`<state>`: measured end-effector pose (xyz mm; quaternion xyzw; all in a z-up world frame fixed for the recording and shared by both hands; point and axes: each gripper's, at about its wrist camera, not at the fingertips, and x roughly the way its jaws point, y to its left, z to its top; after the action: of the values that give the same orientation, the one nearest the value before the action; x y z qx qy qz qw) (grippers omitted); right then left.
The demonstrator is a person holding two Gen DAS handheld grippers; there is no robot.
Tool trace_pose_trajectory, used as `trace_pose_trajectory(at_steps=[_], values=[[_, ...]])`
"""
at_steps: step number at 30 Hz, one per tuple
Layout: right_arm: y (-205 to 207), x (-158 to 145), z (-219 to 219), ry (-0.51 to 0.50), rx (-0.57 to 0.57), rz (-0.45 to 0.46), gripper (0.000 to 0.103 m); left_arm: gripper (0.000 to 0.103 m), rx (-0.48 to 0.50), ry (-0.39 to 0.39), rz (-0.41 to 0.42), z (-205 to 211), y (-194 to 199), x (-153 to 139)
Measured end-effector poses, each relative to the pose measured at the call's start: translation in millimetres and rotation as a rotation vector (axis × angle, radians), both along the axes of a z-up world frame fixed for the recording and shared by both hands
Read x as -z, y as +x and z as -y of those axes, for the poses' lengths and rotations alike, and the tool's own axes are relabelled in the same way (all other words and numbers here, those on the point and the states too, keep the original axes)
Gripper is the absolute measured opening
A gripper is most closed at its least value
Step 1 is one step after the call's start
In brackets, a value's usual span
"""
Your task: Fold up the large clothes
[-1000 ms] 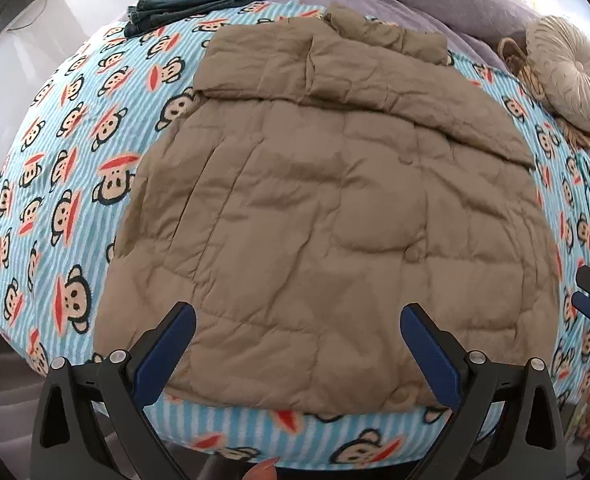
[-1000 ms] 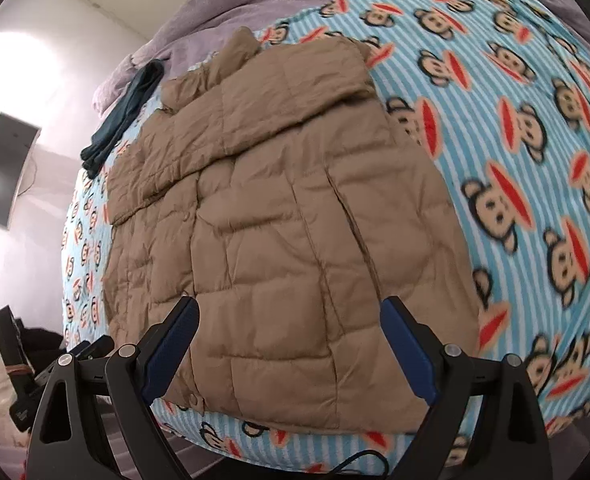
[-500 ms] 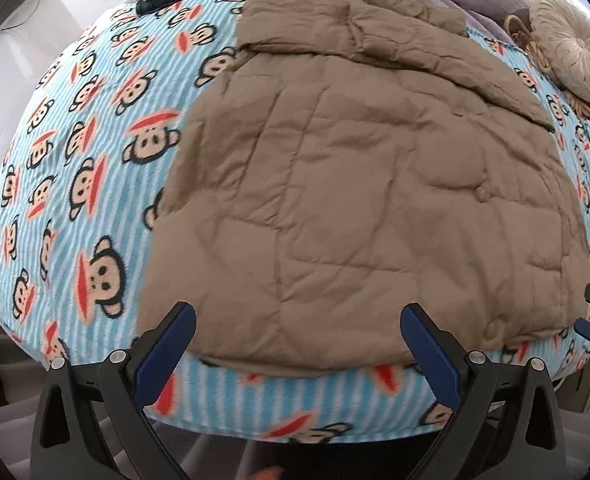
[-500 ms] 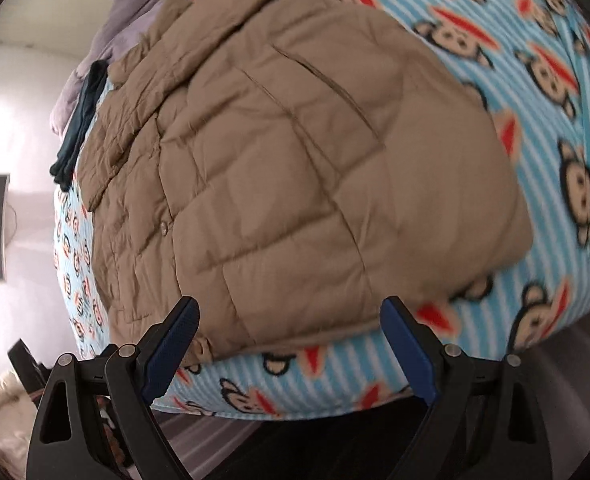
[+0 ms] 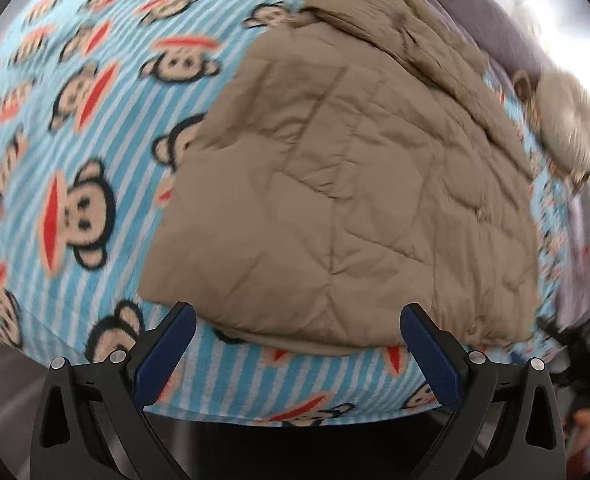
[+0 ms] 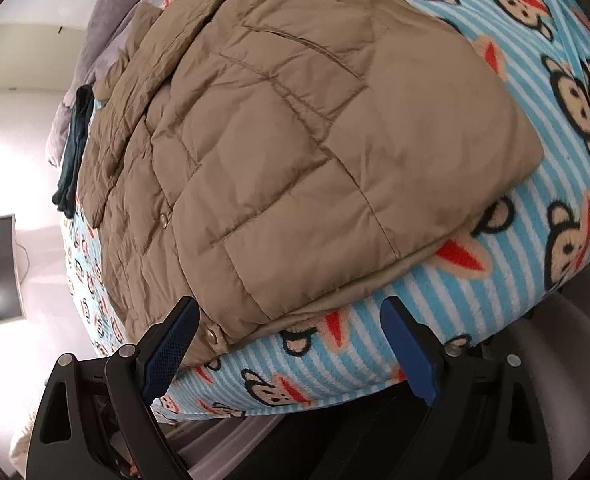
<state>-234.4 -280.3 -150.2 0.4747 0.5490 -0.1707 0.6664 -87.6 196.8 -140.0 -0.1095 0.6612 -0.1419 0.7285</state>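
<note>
While both tongs (image 5: 297,350) (image 6: 289,346) hang spread, jacket (image 6: 295,140) covers blanket (image 6: 535,208), dark garment (image 6: 73,152) beyond

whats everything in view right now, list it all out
tan quilted puffer jacket: one, tan, spread flat on the blanket, hem at the near edge
striped fleece monkey-print blanket: one, light blue and white with red-mouthed monkeys, covering the bed
dark teal folded garment: one, beyond the jacket, at the blanket's far edge
grey-purple bedding: one, behind the jacket
round cream cushion: one, blurred, right of the jacket
left gripper: one, black with blue pads, open, near the hem
right gripper: one, same colours, open, at the hem
</note>
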Motion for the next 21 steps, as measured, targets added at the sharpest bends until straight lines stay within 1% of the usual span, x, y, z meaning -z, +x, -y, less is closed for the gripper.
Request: trace_pose_trajectory(at_steps=[3, 6, 11, 17, 18, 21], values=[[-8.6, 8.3, 3.4, 0.045, 0.051, 0.001, 0.093, 0.102, -0.037, -0.091, -0.055, -16.2, -0.9, 14.5], [-18.5, 17.8, 8.6, 0.097, 0.108, 0.01, 0.093, 0.102, -0.038, -0.137, -0.096, -17.5, -6.1, 28.3], [-34.6, 29.2, 13.7, 0.143, 0.182, 0.027, 0.093, 0.102, -0.047, -0.181, -0.112, -10.6, -11.3, 41.0], [-43.3, 38.8, 21.9, 0.163, 0.266, 0.052, 0.093, 0.102, -0.049, -0.23, -0.114, 7.4, 5.6, 43.6], [-43.7, 39.9, 24.2, 0.166, 0.278, 0.059, 0.093, 0.102, -0.042, -0.23, -0.116, 12.0, 7.8, 45.0], [-44.3, 46.3, 35.7, 0.179, 0.33, 0.09, 0.093, 0.102, -0.018, -0.193, -0.118, 25.7, 12.0, 51.5]])
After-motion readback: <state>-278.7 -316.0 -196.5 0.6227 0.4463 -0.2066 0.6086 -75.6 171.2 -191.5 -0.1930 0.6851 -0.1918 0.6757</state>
